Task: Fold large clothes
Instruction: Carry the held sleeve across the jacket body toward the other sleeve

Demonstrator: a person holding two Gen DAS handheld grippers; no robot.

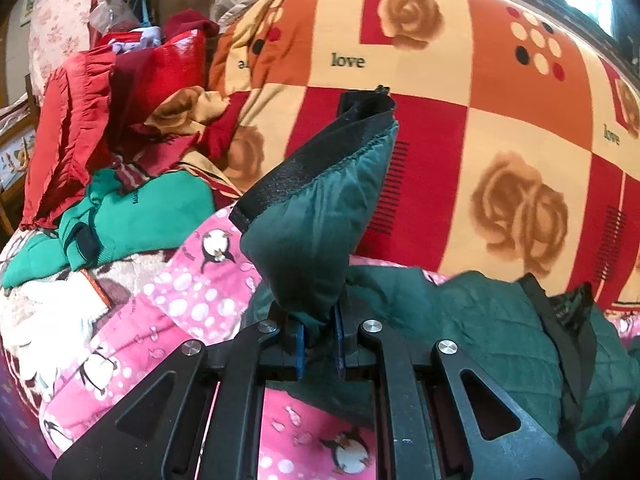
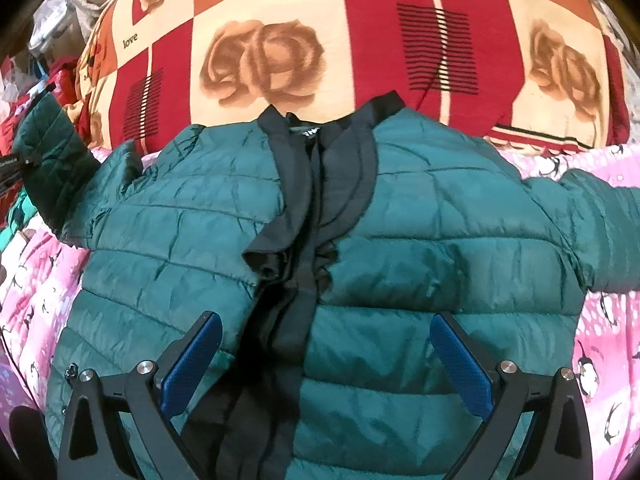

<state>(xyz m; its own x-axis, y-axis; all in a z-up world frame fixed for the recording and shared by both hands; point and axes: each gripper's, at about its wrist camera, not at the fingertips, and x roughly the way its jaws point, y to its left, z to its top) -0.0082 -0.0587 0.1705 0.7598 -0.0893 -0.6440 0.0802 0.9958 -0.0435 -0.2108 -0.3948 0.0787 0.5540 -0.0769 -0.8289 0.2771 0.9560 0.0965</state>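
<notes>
- The jacket (image 2: 400,264) lies front-up on the bed (image 2: 608,320), collar toward the rose-print quilt (image 2: 264,60) at the back, one sleeve stretched out to the right.
- The left claw (image 1: 320,338) is closed on the cuff end of the left sleeve (image 1: 316,220) and holds it raised above the bed; the black ribbed cuff band (image 1: 320,156) stands up past the grip.
- The right claw (image 2: 326,354) hovers over the lower front with its jaws wide apart, gripping nothing; the blue pads (image 2: 192,360) sit either side of the black placket (image 2: 296,264).
- The shell is shiny, quilted teal fabric, puffy and stitched in horizontal bands; collar and trim are matte black knit.
- I judge it light and soft but springy: folds will likely puff back unless pressed flat.
- The slick shell may slip from a shallow pinch; the ribbed cuffs, collar or hem should give a firmer hold.
- The bed cover is pink with penguins; a pile (image 1: 120,152) of red and green clothes sits at the left.
</notes>
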